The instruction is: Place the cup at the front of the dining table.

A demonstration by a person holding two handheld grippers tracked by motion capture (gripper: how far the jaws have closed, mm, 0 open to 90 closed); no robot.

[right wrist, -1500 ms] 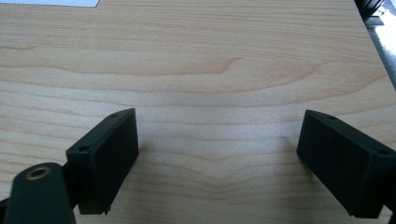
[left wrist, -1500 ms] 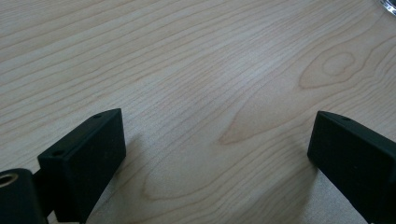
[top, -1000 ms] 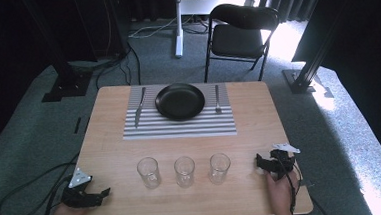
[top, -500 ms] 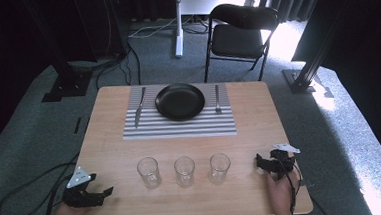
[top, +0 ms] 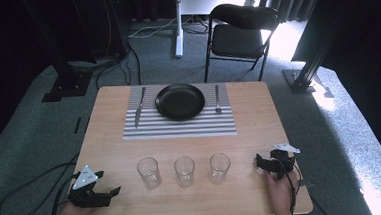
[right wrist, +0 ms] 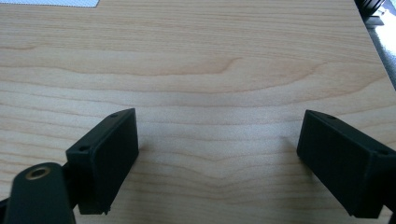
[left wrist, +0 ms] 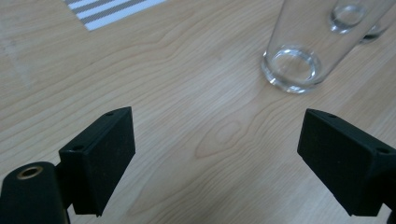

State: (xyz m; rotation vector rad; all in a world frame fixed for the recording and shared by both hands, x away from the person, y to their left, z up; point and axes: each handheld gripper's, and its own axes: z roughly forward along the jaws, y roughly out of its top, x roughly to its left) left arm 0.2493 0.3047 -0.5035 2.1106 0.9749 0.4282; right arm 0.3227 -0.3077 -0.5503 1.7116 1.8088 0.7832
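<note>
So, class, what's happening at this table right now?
A person sits at a wooden table with a left gripper and a right gripper, both open and holding nothing. Three empty glasses stand in a row between them; the left gripper points at the nearest glass but is apart from it. Farther back, a black plate sits on a striped mat between a knife and a fork.

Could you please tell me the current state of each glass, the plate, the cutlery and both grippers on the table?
left glass: upright, empty, untouched
middle glass: upright, empty
right glass: upright, empty
plate: empty, on the striped placemat
knife: flat, left of the plate
fork: flat, right of the plate
left gripper: open, holding nothing, aimed toward the left glass
right gripper: open, holding nothing, over bare table
</note>
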